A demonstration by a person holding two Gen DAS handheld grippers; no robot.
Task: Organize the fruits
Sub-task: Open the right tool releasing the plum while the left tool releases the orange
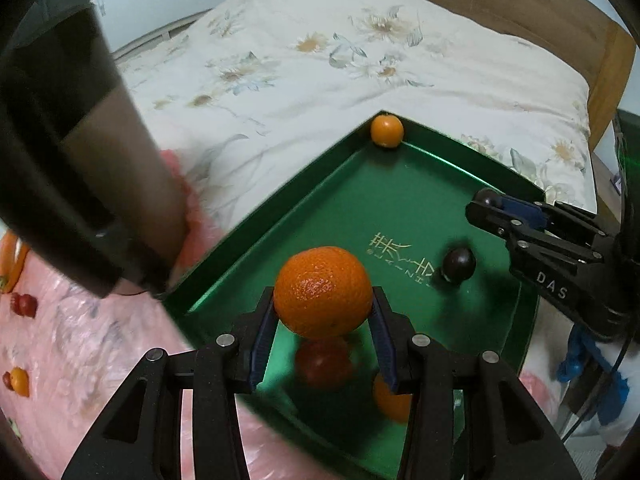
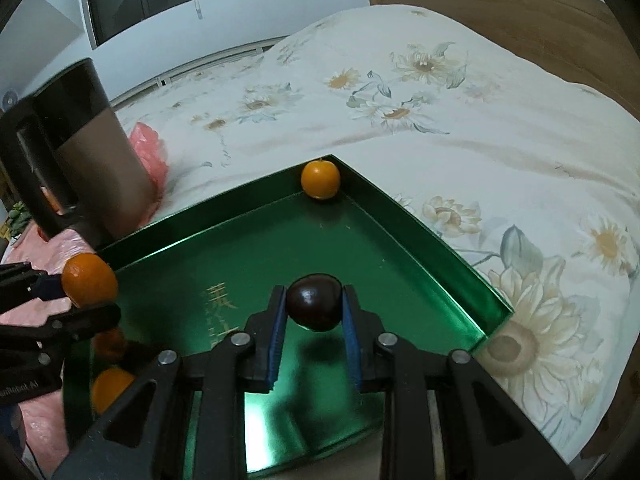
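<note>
While I look down both claws, I see the green tray (image 2: 420, 236) with low walls and lots of bare floor in the middle. My left gripper (image 1: 323, 310) is clamped on a big bumpy orange (image 1: 322, 291) at the lower middle of its view. My right gripper (image 2: 314, 312) is clamped on a dark shiny plum (image 2: 315, 301) above the tray. One small orange (image 2: 320, 179) sits in the far corner, touching the walls. At upper left a dark jug (image 2: 90, 148) stands beside the tray.

Left tongs (image 1: 323, 312) and right tongs (image 2: 314, 312) both tilt downward, each clamped on fruit.
</note>
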